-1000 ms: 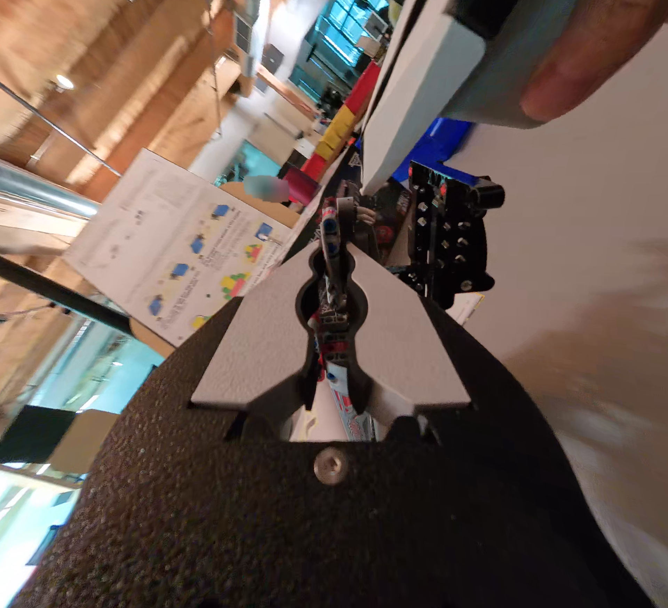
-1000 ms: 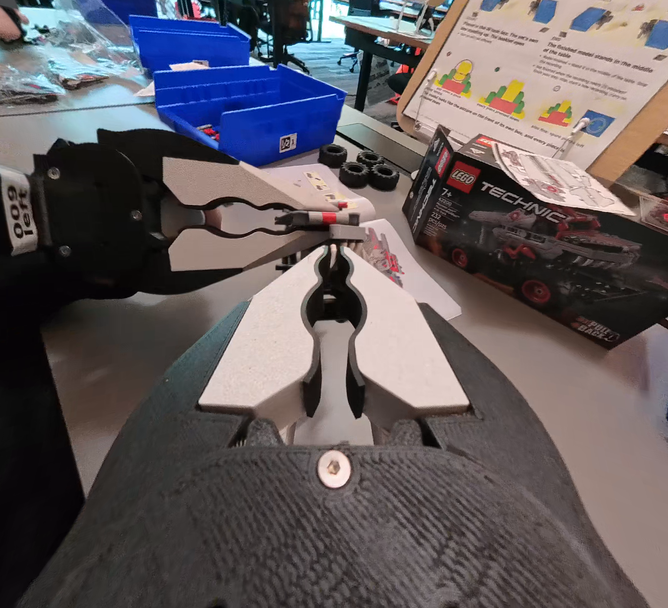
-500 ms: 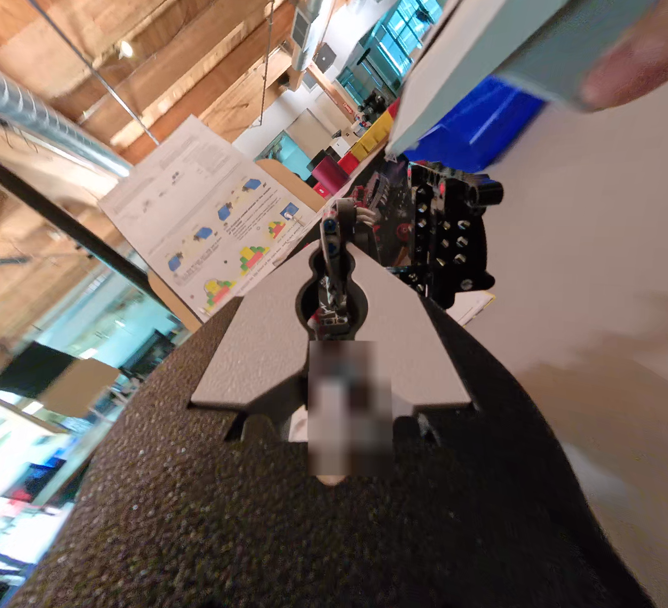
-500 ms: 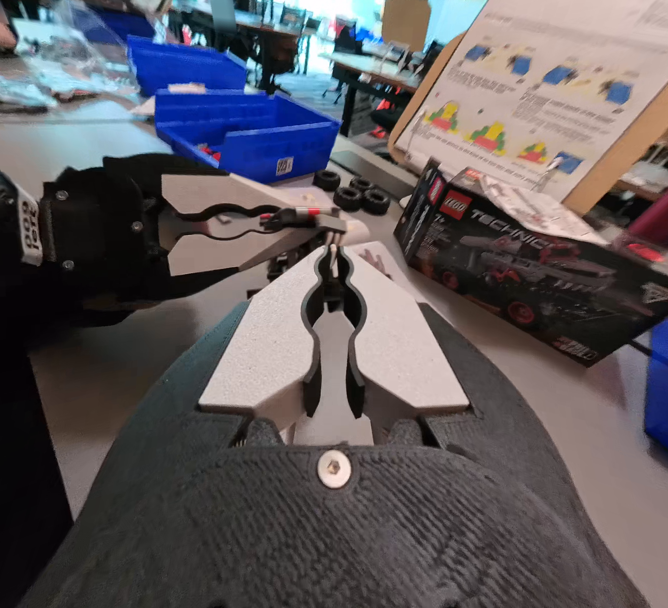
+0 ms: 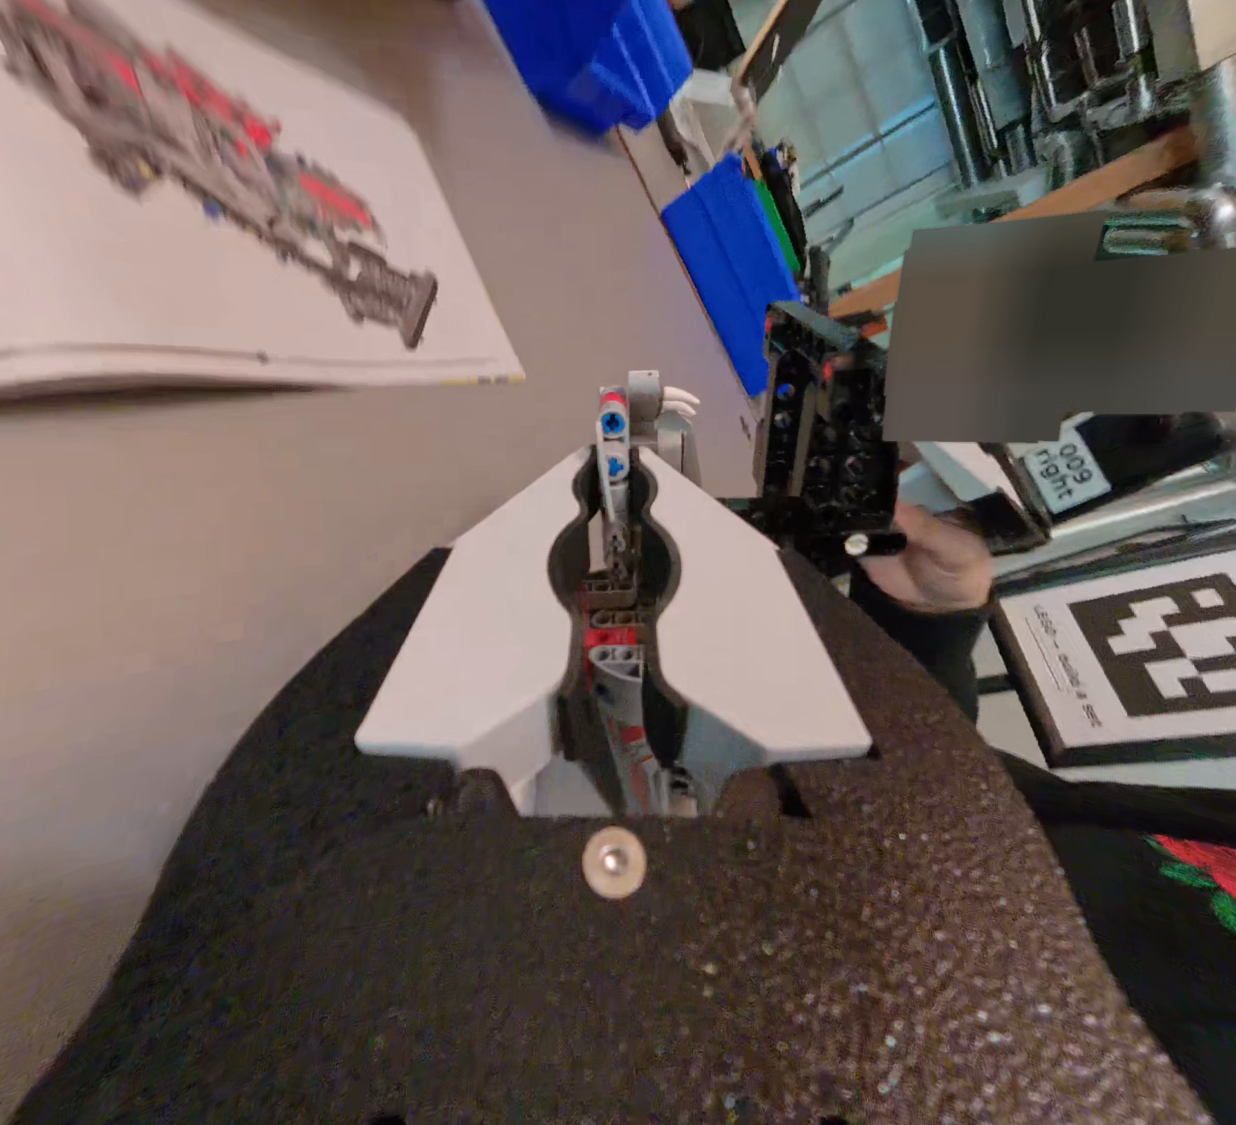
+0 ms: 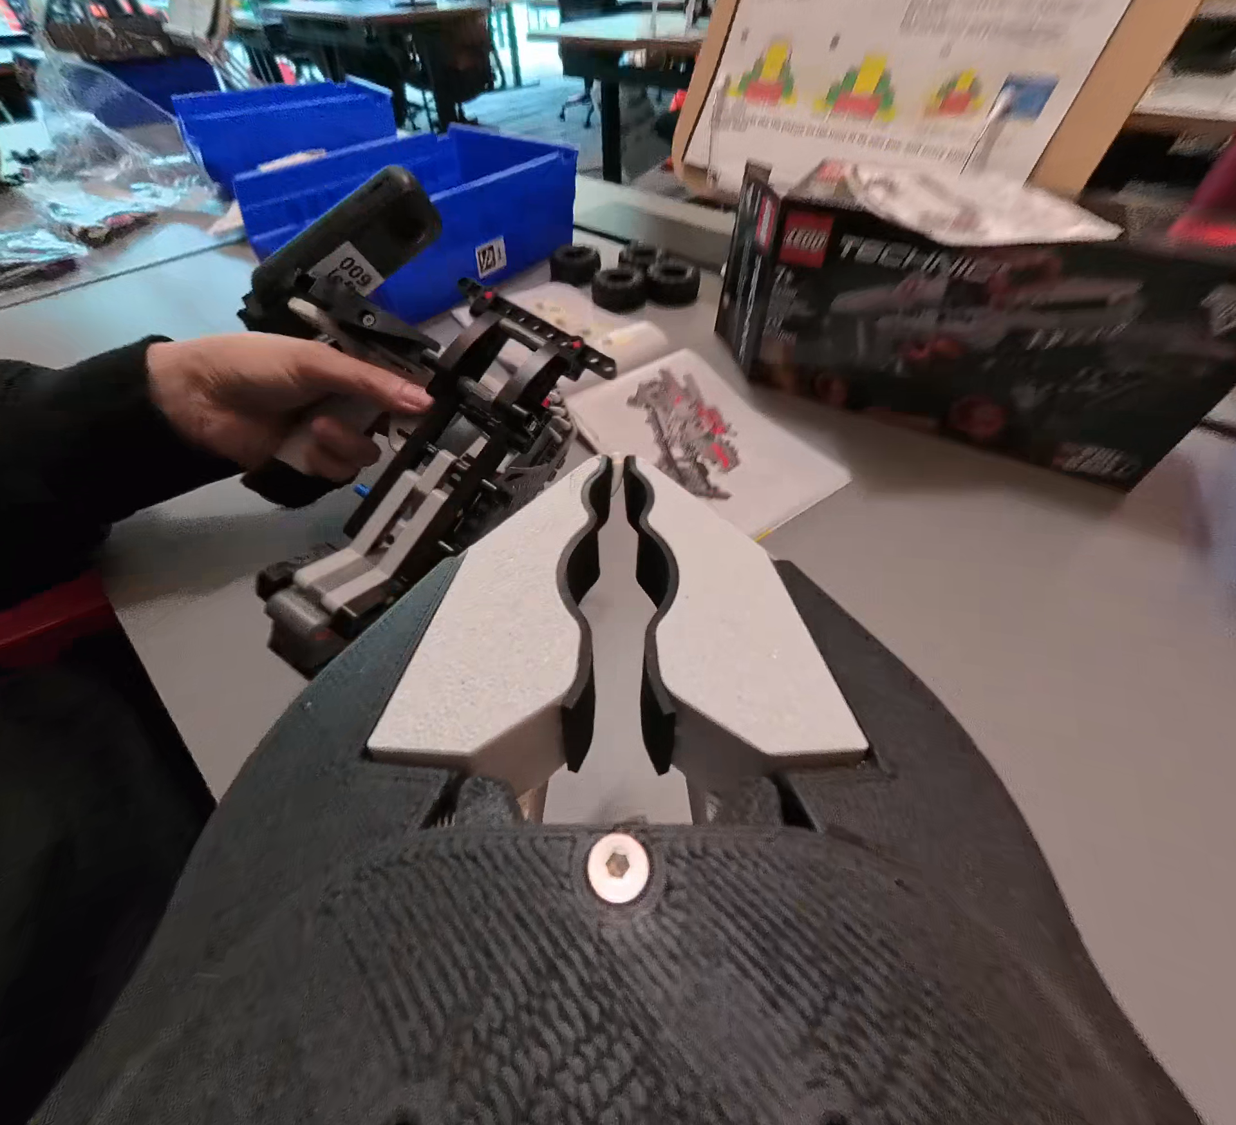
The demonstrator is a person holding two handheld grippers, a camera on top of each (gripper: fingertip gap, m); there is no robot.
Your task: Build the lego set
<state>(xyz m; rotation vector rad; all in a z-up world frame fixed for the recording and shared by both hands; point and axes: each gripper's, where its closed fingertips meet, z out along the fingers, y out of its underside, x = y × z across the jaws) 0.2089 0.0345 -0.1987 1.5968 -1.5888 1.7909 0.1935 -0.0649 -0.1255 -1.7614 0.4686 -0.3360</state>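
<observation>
My left gripper [image 5: 619,457] is shut on a partly built lego model, with a grey, red and black strip of it [image 5: 612,638] running between the fingers and a black studded frame [image 5: 822,457] sticking out to the right. In the right wrist view a hand [image 6: 281,397] holds that gripper tilted just above the table. The model [image 6: 455,457], a black frame with grey panels, hides its fingertips. My right gripper [image 6: 616,465] is shut and empty, just right of the model and not touching it.
An instruction booklet [image 6: 702,444] lies flat beyond my right gripper and also shows in the left wrist view [image 5: 200,223]. Behind it are several black tyres [image 6: 629,283], the lego box [image 6: 970,343], blue bins [image 6: 428,203] and a propped instruction board [image 6: 936,22]. Clear plastic bags [image 6: 87,183] lie far left. Across from one pair of fingers to the other is roughly 12 cm.
The left gripper has turned over with the model, so its view swings from ceiling to table. The right gripper's tips, which were at the model's end, are now apart from it.
</observation>
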